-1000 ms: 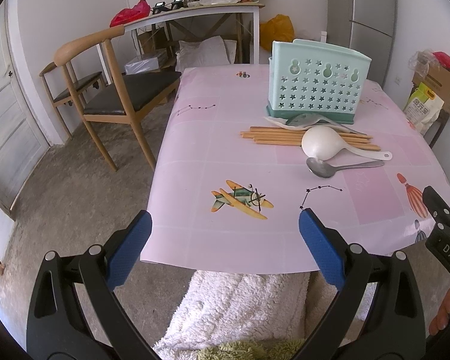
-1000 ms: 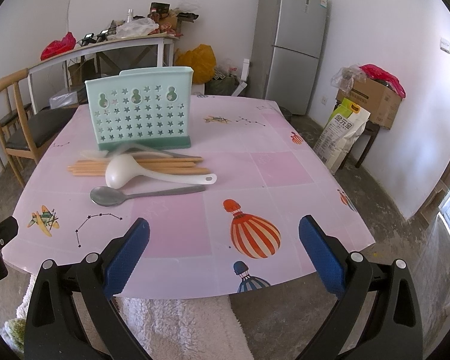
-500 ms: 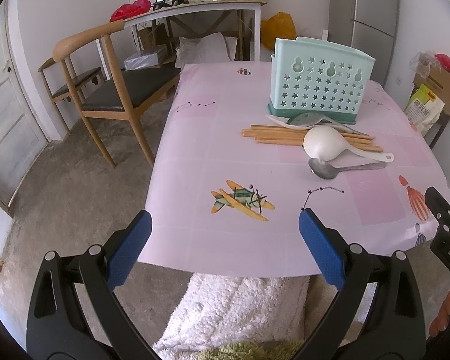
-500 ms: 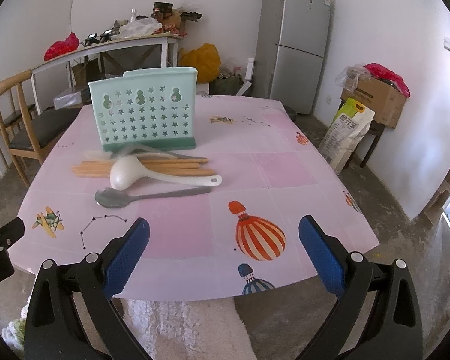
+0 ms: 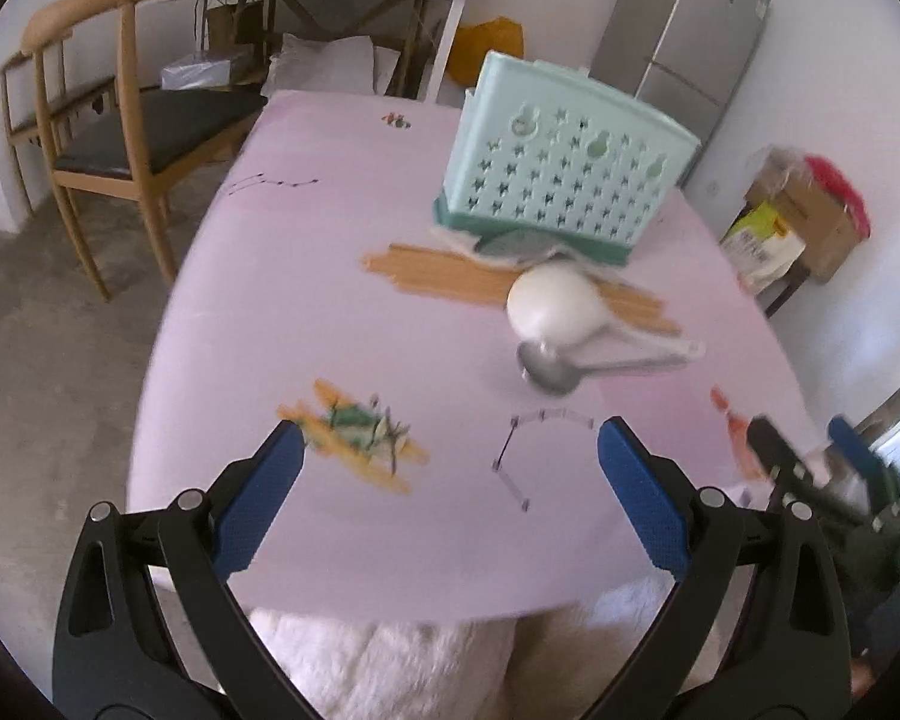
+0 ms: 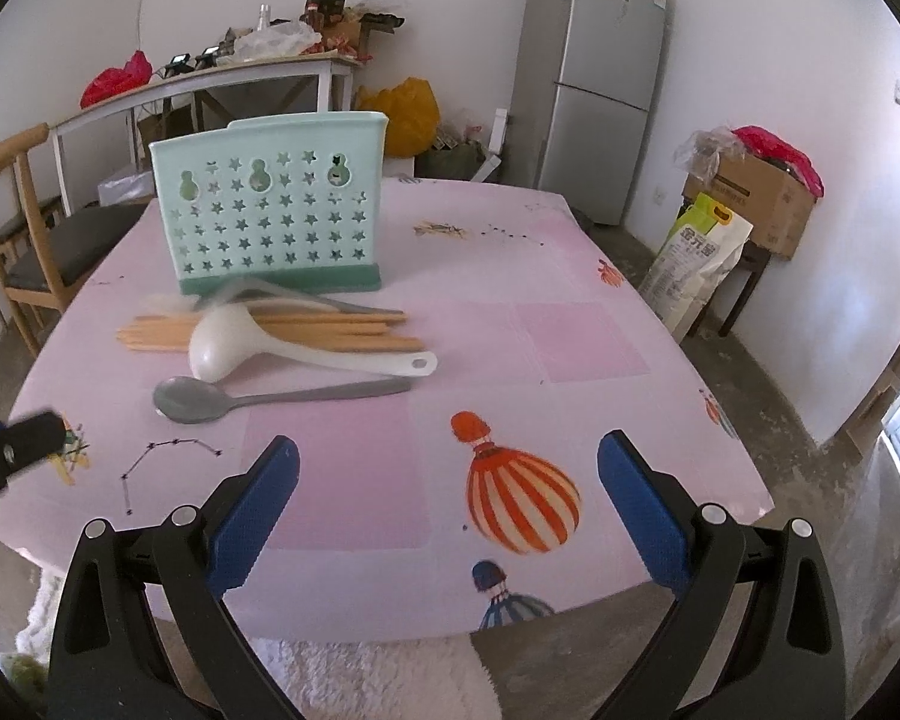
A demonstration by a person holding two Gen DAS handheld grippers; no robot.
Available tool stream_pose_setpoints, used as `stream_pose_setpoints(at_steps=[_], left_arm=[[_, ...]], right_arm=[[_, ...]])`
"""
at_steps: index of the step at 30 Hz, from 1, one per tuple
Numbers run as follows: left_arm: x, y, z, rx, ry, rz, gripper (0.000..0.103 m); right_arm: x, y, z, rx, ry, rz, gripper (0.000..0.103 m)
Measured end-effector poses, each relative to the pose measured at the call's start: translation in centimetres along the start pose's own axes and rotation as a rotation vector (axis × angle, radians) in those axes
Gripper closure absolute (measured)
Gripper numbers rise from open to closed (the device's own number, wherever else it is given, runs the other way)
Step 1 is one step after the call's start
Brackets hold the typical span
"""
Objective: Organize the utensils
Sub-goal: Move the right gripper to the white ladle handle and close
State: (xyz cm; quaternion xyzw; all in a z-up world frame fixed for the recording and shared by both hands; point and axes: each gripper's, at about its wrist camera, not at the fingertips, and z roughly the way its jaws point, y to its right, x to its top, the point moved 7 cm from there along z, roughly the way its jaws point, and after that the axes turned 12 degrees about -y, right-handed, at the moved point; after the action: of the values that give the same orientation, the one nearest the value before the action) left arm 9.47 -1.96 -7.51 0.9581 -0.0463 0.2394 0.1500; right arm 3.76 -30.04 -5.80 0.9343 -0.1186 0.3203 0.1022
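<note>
Utensils, a grey metal spoon (image 6: 195, 399), a white plastic ladle (image 6: 222, 345) and wooden chopsticks (image 6: 330, 324), lie on the pink counter (image 6: 570, 330) at eleven o'clock before the mint perforated holder (image 6: 270, 204). Both left tongs (image 5: 450, 480) and right tongs (image 6: 450, 480) are wide open, empty; the spoon handle should be gripped squarely.

Spoons (image 6: 258, 396) before holder (image 6: 276, 210)

The left tool (image 5: 450, 480) hangs wide open over the bench (image 5: 342, 192). Beyond lie a spoon (image 5: 549, 369), ladle (image 5: 555, 309), chopsticks (image 5: 444, 276) and rack (image 5: 564, 174).

Bright daylight, soft shadows — left view motion-blurred, right sharper — fisheye bending and vignetting the edges
</note>
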Motion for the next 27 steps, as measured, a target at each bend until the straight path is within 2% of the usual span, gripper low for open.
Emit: stream_pose_setpoints(at_steps=[3,6,7,9,10,12,13,15,18,21,27], left_arm=[[1.5,0.5,0.9,-0.039,0.006,0.003,0.008],[2.6,1.0,1.8,-0.073,0.003,0.025,0.009],[2.9,1.3,2.1,-0.087,-0.006,0.034,0.012],[3.3,2.1,3.1,-0.120,-0.038,0.052,0.035],[3.4,2.3,3.5,-0.133,-0.058,0.054,0.039],[3.4,2.8,4.8,-0.169,-0.099,0.051,0.059],[3.4,2.9,5.4,-0.172,-0.118,0.053,0.063],[3.4,3.2,6.5,-0.179,-0.152,0.059,0.076],[3.1,3.5,7.9,-0.168,-0.198,0.070,0.089],[3.4,3.9,8.3,-0.132,-0.190,0.096,0.093],[3.6,3.9,8.5,-0.141,-0.177,0.088,0.096]], right_arm=[[0.8,0.4,0.3,0.015,0.021,0.001,0.006],[1.6,0.7,0.5,0.086,0.041,0.014,0.006],[1.8,0.8,0.7,0.116,0.045,0.024,0.006],[2.1,1.0,1.2,0.156,0.047,0.040,0.006],[2.2,1.1,1.5,0.169,0.046,0.046,0.006],[2.5,0.9,2.0,0.184,0.042,0.047,0.006],[2.6,0.9,2.2,0.189,0.040,0.045,0.006],[2.8,0.8,2.8,0.204,0.037,0.041,0.006],[3.1,0.6,3.4,0.223,0.036,0.035,0.006],[3.3,0.3,3.7,0.241,0.038,0.029,0.006],[4.1,-0.4,2.6,0.280,0.076,-0.012,0.006]])
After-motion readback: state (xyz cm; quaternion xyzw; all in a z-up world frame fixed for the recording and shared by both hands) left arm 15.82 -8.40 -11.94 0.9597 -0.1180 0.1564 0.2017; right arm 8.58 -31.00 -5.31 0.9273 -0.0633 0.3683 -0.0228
